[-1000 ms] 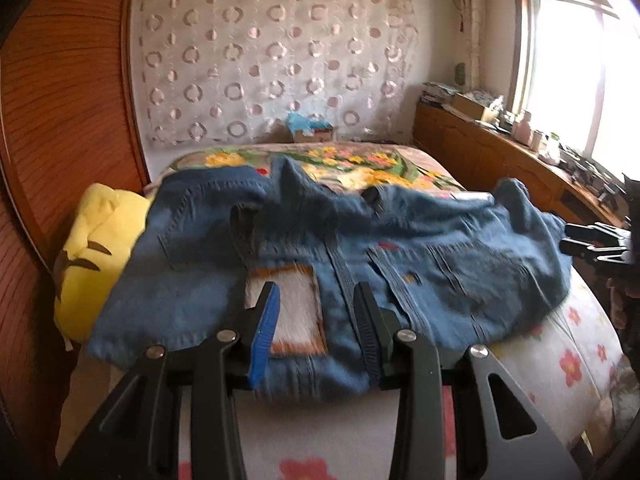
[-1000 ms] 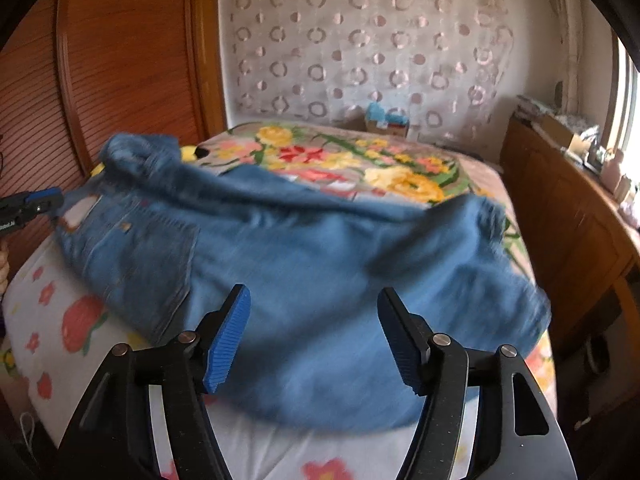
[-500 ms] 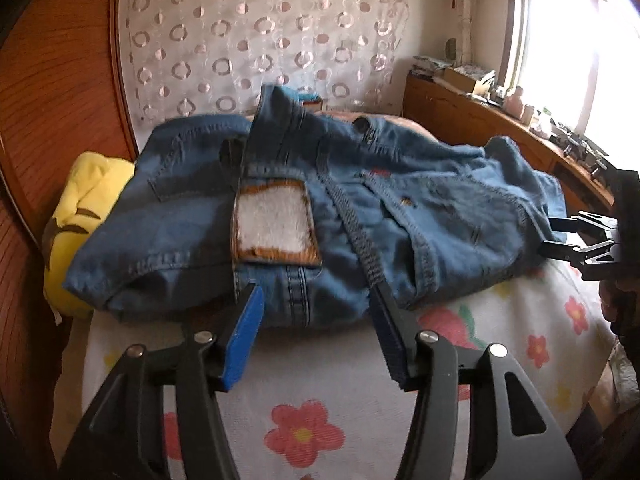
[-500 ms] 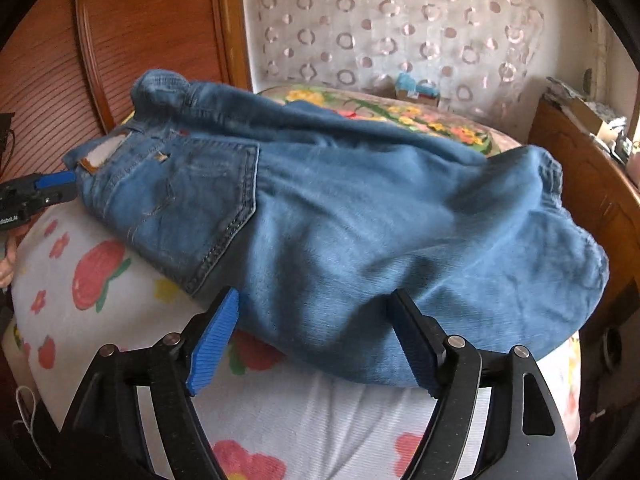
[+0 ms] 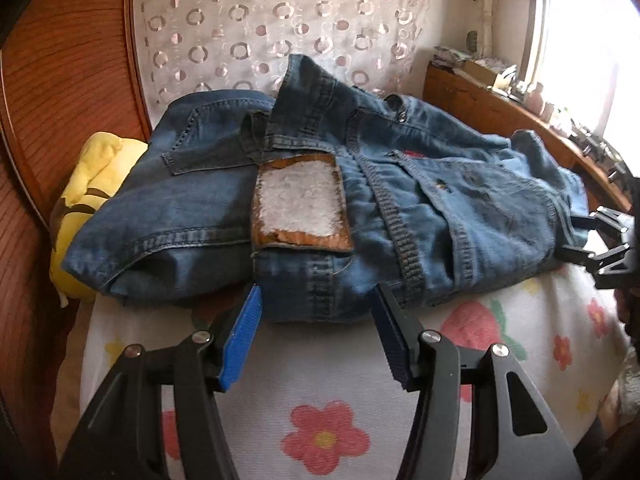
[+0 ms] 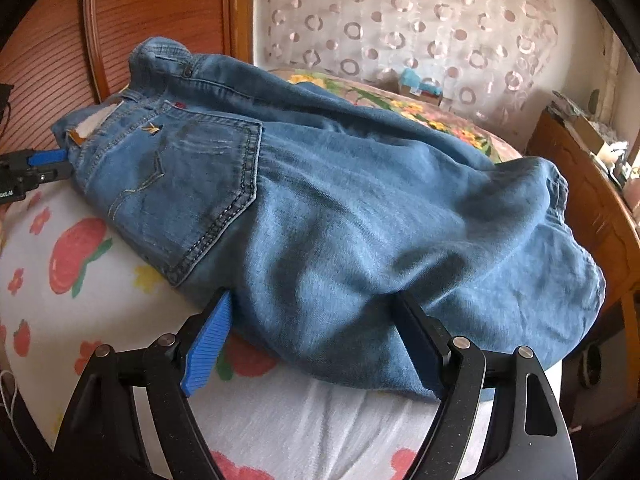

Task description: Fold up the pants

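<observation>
Folded jeans (image 5: 320,208) lie on the bed (image 5: 320,384), just ahead of both wide-open hand-held grippers, left (image 5: 316,312) and right (image 6: 312,320).

Blown-out window (image 5: 580,40) glare; sharp, fisheye-warped edges.

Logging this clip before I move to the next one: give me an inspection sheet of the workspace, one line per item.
Surface: bed with a white flower-print cover.
Job's things: blue jeans lying bunched across the bed, waist end with its worn patch facing the left gripper.
Clutter: yellow plush toy partly under the jeans; small box at the far end.
Grippers: left gripper open at the waist edge; right gripper open at the leg edge; neither grips the fabric.
Cables: a thin white cord at the bed's edge.
Surroundings: curtain with circles, wooden panel, cluttered wooden ledge under a bright window.
</observation>
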The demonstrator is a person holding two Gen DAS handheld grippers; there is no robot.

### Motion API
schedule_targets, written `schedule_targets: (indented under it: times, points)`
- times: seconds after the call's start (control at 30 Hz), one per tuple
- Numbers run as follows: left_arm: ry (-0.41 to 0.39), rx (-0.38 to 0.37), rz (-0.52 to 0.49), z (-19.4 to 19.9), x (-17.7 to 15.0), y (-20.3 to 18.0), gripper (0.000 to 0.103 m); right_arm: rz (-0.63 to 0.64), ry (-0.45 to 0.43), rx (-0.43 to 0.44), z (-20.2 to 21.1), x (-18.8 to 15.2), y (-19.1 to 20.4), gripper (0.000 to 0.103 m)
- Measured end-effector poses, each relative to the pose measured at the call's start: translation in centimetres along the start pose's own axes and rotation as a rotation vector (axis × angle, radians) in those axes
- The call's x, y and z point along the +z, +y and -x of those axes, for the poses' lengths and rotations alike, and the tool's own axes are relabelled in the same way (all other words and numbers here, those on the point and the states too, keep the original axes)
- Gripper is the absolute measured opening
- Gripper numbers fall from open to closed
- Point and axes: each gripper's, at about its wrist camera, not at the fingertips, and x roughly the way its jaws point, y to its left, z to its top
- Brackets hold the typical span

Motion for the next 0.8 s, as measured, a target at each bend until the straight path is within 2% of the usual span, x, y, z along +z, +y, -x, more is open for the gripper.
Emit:
schedule_targets:
  times: [0.37, 0.47, 0.53, 0.57, 0.63, 0.67, 0.73, 0.8]
  points:
    - [0.047, -0.021, 0.055, -1.3, -0.3, 1.1, 0.056, 0.002, 0.036, 0.019, -1.3, 0.5, -0.7, 0.082]
    - [0.064, -0.024, 0.057, -1.7, -0.3, 1.0, 0.056, -0.014, 0.023, 0.035, -1.2, 0.2, -1.0, 0.077]
    - [0.068, -0.03, 0.053, -1.7, -0.3, 0.9, 0.056, -0.011, 0.013, 0.043, -0.9, 0.2, -1.1, 0.056]
    - [0.067, -0.034, 0.052, -1.7, -0.3, 0.8, 0.056, -0.007, 0.01, 0.044, -0.9, 0.2, -1.0, 0.05]
    - [0.058, -0.06, 0.053, -1.5, -0.3, 0.9, 0.045, 0.01, 0.005, 0.039, -0.7, 0.2, -1.0, 0.021]
    - [0.056, -0.073, 0.053, -1.4, -0.3, 0.9, 0.041, 0.019, -0.001, 0.022, -0.6, 0.1, -1.1, 0.014]
    - [0.054, -0.089, 0.044, -1.3, -0.5, 0.6, 0.032, 0.023, -0.022, 0.024, -0.2, 0.1, -1.2, 0.006]
    - [0.048, -0.091, 0.024, -1.0, -0.5, 0.2, 0.022, 0.018, -0.037, 0.028, 0.4, 0.2, -1.3, 0.005]
